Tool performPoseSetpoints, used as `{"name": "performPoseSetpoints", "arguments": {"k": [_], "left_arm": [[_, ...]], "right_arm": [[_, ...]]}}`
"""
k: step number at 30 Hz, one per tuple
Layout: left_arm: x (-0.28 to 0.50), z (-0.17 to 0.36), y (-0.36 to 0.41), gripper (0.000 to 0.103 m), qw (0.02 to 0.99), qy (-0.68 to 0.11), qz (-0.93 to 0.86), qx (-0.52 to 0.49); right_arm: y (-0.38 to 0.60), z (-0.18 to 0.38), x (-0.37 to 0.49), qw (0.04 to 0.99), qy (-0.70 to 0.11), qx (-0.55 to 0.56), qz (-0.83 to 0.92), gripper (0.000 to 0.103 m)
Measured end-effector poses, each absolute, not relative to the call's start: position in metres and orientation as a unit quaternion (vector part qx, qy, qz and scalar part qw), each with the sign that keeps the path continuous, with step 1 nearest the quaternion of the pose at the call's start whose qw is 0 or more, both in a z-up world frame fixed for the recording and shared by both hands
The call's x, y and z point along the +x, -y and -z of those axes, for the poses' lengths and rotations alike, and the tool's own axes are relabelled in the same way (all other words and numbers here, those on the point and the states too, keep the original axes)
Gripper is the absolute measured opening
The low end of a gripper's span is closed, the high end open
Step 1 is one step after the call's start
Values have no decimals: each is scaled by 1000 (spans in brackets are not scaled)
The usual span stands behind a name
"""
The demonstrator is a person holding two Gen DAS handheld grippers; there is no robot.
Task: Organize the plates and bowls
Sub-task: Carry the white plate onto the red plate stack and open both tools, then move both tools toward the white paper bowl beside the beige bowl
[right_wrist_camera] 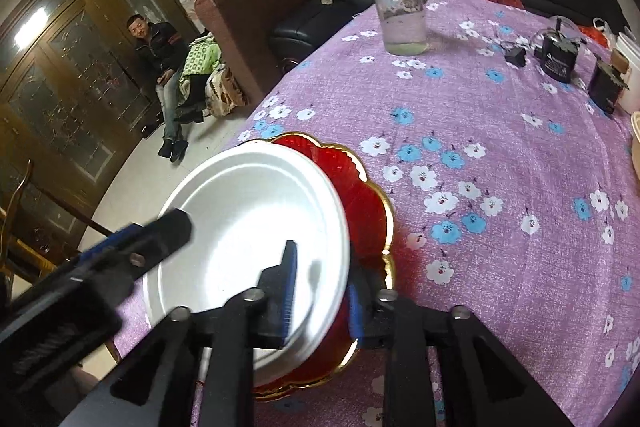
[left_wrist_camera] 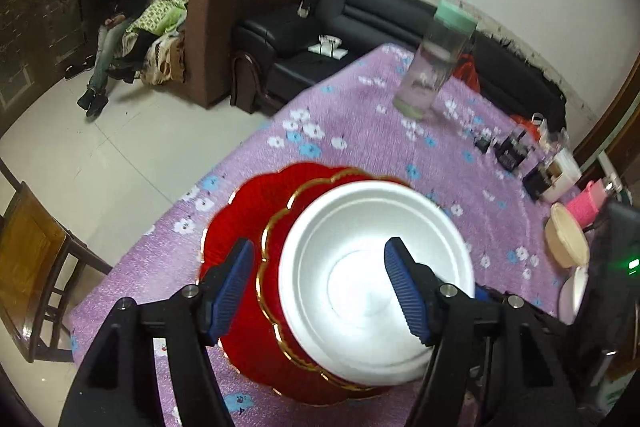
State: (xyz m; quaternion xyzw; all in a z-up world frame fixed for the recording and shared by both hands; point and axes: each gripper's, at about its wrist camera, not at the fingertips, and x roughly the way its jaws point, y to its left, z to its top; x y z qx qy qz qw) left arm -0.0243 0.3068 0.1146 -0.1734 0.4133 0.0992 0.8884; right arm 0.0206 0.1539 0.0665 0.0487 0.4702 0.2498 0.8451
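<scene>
A white bowl [left_wrist_camera: 372, 279] sits in a smaller gold-rimmed red dish [left_wrist_camera: 308, 355], which rests on a larger red scalloped plate [left_wrist_camera: 240, 211] on the purple flowered tablecloth [left_wrist_camera: 360, 131]. My left gripper [left_wrist_camera: 320, 247] is open. One blue pad is over the red plate, the other is over the bowl's inside, and neither presses on anything. In the right wrist view the white bowl [right_wrist_camera: 248, 211] lies on the red plate [right_wrist_camera: 360, 195]. My right gripper [right_wrist_camera: 322, 279] straddles their near rim, open with a gap at both pads. A left gripper finger [right_wrist_camera: 168, 227] reaches over the bowl's far side.
A clear jar with a green lid [right_wrist_camera: 400, 7] stands further back on the table. Small black boxes [left_wrist_camera: 512, 151], a beige bowl [left_wrist_camera: 568, 239] and a pink cup [left_wrist_camera: 584, 203] crowd the right side. A wooden chair [left_wrist_camera: 32, 267] stands past the table's left edge. A person [left_wrist_camera: 116, 7] sits on a far sofa.
</scene>
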Motion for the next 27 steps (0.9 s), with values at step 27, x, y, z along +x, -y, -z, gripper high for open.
{"name": "performPoseSetpoints", "arguments": {"k": [27], "left_arm": [[-104,-168,-218,90,948,-292,-55,-109]], "right_arm": [[-18,-98,-68,907,-368,90,-184,62]]}}
